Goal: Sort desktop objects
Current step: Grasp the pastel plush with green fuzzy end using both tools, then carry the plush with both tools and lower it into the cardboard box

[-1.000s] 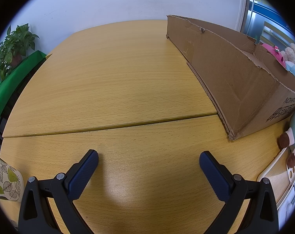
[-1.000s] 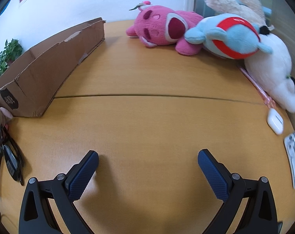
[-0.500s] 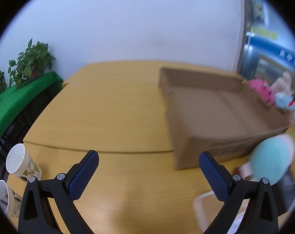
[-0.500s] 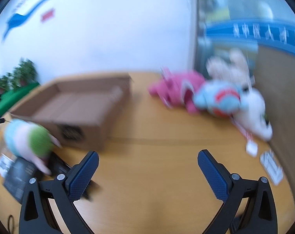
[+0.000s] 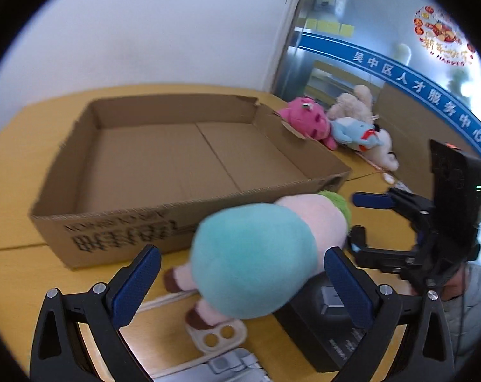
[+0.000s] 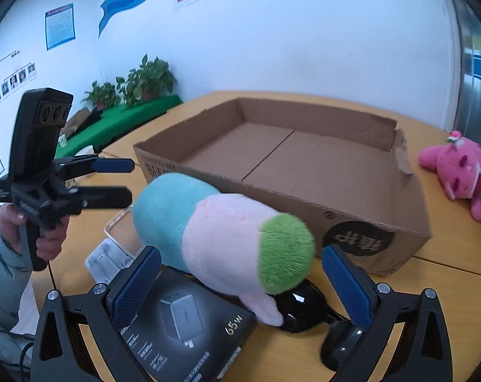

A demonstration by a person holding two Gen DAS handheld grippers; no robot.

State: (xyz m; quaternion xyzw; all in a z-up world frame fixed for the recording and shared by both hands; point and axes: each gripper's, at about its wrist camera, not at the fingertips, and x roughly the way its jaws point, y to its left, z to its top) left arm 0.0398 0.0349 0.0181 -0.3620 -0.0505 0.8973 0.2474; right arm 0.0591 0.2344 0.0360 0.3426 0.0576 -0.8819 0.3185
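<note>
Plush [image 5: 253, 261], teal, pink and green, lies on the desk [image 5: 14, 165] just in front of the cardboard box [image 5: 81, 172], at about 12 o'clock from both claws. Going left to right in the left wrist view: the box sits at 11 o'clock, empty inside; the plush fills the centre, its teal end nearest; a black carton [image 5: 329, 324] lies under its right side at 4 o'clock; the right claw [image 5: 361, 219] shows at 3 o'clock, held by a hand.

Left claw [image 5: 240, 281] is spread wide, one pad on each side of the teal end, gripping nothing. In the right wrist view the right claw [image 6: 240, 281] is likewise spread wide and empty, with the green end [image 6: 285, 254] of the plush between its pads. At 9 o'clock there, a hand [image 6: 46, 232] holds the left claw [image 6: 126, 181]. Sunglasses [image 6: 304, 308] lie partly under the plush at 5 o'clock, and a pink toy [image 6: 456, 172] rests well apart at 2 o'clock.

Risks, as I judge them: both claws frame the same plush, so closing together could tug it two ways or knock the pads together. A low pinch on the right may catch the sunglasses or drag the carton. Soft fill may squeeze out of a shallow grip, and the box's near wall could snag the plush on a low lift.
</note>
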